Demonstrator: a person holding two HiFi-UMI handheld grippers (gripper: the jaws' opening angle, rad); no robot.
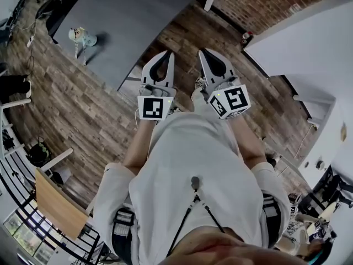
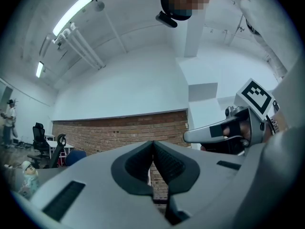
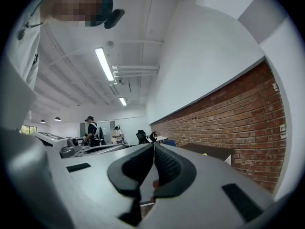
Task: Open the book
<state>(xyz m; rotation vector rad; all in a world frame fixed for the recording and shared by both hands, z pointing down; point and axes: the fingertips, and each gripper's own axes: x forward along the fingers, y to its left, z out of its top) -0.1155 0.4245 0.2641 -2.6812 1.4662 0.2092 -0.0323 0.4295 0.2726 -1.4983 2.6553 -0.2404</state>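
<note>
Grey table [image 1: 127, 26], figurine [image 1: 81, 36] beyond left tongs [image 1: 167, 54]

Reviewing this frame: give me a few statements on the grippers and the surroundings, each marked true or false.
1. The left gripper has its jaws together on nothing. True.
2. The right gripper's jaws stand wide apart. False: the right gripper is shut, with nothing between its jaws.
3. The person stands on grey carpet. False: the floor is wood planks.
4. A small toy figure is on the grey table. True.
5. A brick wall stands ahead of the grippers. True.
</note>
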